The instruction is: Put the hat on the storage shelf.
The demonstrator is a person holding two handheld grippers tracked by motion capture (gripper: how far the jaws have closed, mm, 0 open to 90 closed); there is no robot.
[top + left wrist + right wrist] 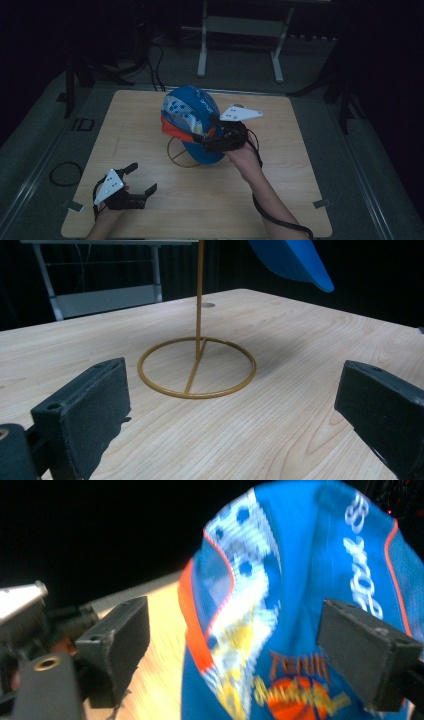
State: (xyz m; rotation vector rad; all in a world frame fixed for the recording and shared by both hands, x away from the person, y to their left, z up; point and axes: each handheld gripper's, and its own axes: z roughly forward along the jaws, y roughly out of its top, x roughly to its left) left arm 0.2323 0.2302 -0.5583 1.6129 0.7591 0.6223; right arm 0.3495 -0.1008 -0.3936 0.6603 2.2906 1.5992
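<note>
Blue cap (187, 117) sits atop the gold wire stand (197, 367) mid-table, right gripper (220, 136) at its right side with jaws spread, gripping nothing, left gripper (134, 189) idle and open near-left; best to close squarely on the brim, lifting straight.

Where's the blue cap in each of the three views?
High view: blue cap at table centre, on the gold stand, right tool at its brim.
Left gripper view: brim only, top right.
Right gripper view: centre-right, close up.
Shared landmark: wooden table.
</note>
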